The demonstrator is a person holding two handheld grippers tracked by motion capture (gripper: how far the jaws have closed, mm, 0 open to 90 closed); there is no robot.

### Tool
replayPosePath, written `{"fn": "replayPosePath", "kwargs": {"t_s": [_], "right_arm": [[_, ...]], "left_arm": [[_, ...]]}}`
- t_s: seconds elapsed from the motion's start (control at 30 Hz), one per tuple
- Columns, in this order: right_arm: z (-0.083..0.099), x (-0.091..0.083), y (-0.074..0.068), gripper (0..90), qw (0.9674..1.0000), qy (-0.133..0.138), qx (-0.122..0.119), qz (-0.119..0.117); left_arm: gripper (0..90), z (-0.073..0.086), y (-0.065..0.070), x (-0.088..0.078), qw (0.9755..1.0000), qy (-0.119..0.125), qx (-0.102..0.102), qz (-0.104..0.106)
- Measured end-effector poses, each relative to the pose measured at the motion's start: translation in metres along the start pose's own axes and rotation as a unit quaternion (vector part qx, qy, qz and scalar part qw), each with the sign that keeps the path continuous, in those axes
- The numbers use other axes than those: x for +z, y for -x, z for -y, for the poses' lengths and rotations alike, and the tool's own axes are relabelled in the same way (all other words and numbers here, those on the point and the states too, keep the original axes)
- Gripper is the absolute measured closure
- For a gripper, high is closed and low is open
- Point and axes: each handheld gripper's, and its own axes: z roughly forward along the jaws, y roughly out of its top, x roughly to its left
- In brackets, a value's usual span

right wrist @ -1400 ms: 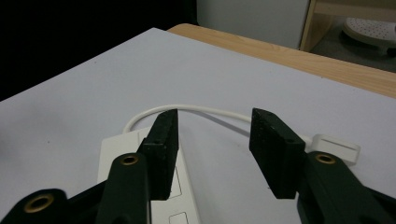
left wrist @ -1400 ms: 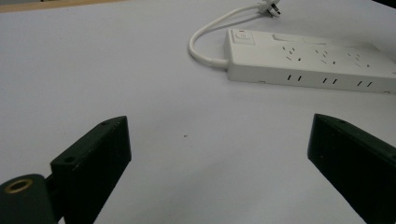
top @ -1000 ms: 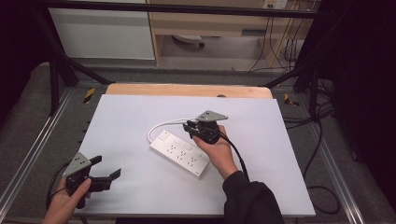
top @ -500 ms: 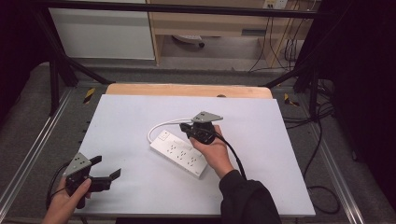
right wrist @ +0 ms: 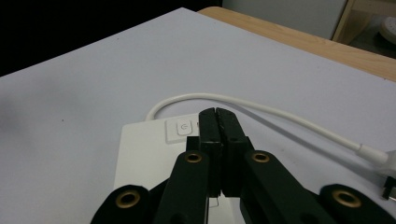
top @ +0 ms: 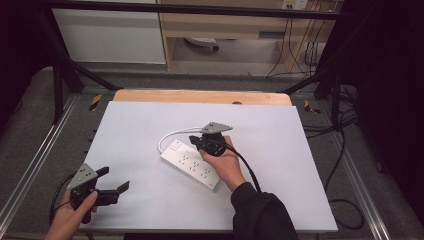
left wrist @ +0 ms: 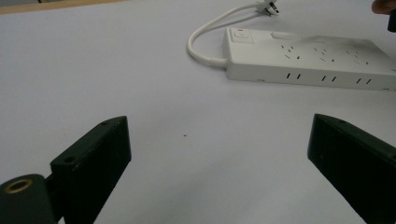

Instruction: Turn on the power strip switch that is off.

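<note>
A white power strip (top: 192, 165) lies slantwise at the middle of the white tabletop (top: 300, 165), its cable (top: 172, 134) looping off the far end. My right gripper (top: 194, 140) is shut with nothing in it, its tips just over the strip's switch end. In the right gripper view the closed tips (right wrist: 217, 114) sit beside the switch button (right wrist: 183, 128) on the power strip (right wrist: 144, 154). My left gripper (top: 114, 178) is open at the front left, well away from the strip. Ahead of the left gripper (left wrist: 219, 144) lie bare table and the power strip (left wrist: 308, 58).
A wooden board edge (top: 200, 96) runs along the table's back. Metal frame rails (top: 40, 150) flank both sides. Black cables (top: 345, 205) lie on the floor at the right. The strip's plug (left wrist: 268, 7) rests on the table past the strip.
My right gripper has shifted a little left and nearer the strip's switch end. The left gripper has stayed where it was.
</note>
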Motion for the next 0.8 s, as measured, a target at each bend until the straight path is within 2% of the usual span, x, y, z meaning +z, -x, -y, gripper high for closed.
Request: {"fn": "replayPosePath", "kwargs": {"t_s": [0.8], "right_arm": [[0.008, 0.016, -0.003, 90.0, 0.9993, -0.037, 0.003, -0.007]], "left_arm": [[6.2, 0.0, 0.0, 0.0, 1.0, -0.002, -0.002, 0.001]]}}
